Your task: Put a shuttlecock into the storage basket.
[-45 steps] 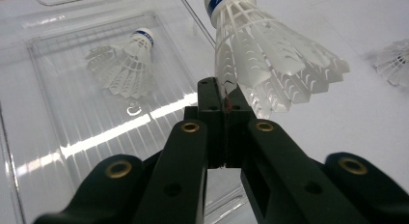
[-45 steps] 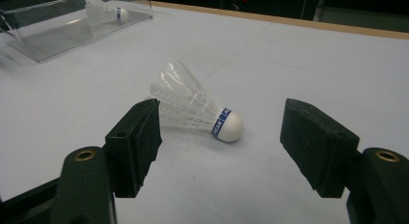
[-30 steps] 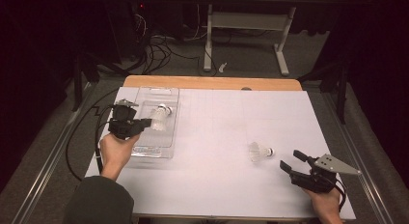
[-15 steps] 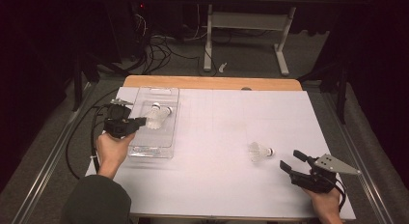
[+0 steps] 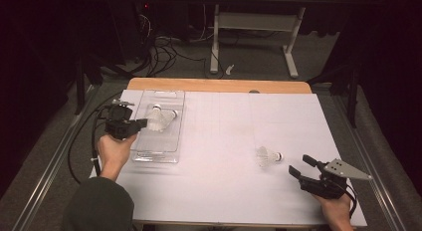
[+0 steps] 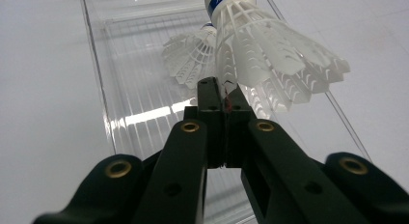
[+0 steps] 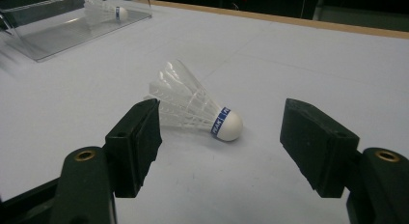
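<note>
Left gripper view: left gripper (image 6: 224, 96) pinching shuttlecock (image 6: 270, 55) skirt, cork apparently cropped; right gripper (image 7: 219, 142) spread.

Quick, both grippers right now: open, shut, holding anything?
Left gripper: shut on the feather skirt of a shuttlecock, over the clear tray.
Right gripper: open, holding nothing; the loose shuttlecock lies ahead of it.

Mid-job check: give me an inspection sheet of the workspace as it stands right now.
Surface: white table, wooden far edge.
Job's things: clear tray at left with one shuttlecock inside; second shuttlecock pinched by its feathers over the tray; third shuttlecock lying on the table at right.
Clutter: nothing seen.
Grippers: left hand-held gripper shut on the second shuttlecock; right hand-held gripper open, facing the third shuttlecock.
Cables: black cable trailing off the left edge.
Surroundings: dark floor, white stand behind.
</note>
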Motion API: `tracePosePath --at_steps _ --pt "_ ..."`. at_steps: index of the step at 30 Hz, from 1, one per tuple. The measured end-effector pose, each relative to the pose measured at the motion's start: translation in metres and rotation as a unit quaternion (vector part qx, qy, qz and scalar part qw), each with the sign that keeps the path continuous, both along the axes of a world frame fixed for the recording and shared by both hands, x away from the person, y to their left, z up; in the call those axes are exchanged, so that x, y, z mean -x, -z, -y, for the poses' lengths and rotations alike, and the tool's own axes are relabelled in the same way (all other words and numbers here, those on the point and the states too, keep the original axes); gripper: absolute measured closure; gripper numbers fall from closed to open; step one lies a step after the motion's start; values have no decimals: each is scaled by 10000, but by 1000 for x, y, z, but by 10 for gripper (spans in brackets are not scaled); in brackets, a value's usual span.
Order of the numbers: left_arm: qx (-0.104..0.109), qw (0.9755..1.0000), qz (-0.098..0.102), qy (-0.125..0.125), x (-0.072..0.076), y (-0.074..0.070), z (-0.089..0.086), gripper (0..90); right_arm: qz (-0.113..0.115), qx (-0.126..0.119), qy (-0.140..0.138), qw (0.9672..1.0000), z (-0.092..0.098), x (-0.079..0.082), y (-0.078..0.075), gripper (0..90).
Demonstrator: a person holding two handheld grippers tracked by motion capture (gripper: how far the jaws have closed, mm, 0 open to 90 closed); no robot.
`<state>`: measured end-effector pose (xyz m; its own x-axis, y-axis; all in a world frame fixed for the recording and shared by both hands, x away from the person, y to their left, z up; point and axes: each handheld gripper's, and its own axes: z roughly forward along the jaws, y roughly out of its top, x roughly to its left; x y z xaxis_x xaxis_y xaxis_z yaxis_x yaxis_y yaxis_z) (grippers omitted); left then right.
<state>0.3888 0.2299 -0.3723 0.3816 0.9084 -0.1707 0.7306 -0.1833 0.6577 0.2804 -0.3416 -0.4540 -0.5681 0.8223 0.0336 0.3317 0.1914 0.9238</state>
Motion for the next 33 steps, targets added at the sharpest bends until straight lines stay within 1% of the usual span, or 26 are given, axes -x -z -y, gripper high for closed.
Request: tracePosePath --at_steps 5,11,20,23,33 --pt "-1 10000 -19 -72 -7 0 -1 894 4 -1 -4 10000 0 0 0 312" --pt "-79 9998 -37 -164 -15 0 -1 894 4 3 -3 10000 0 0 0 311" --pt "-140 9993 -181 -312 -28 3 -5 894 2 8 2 10000 0 0 0 312" --pt "-169 9990 -198 -356 -31 4 -5 893 1 5 -2 10000 0 0 0 312" --pt "-211 9989 -240 -341 -40 3 0 893 4 7 -3 10000 0 0 0 312"
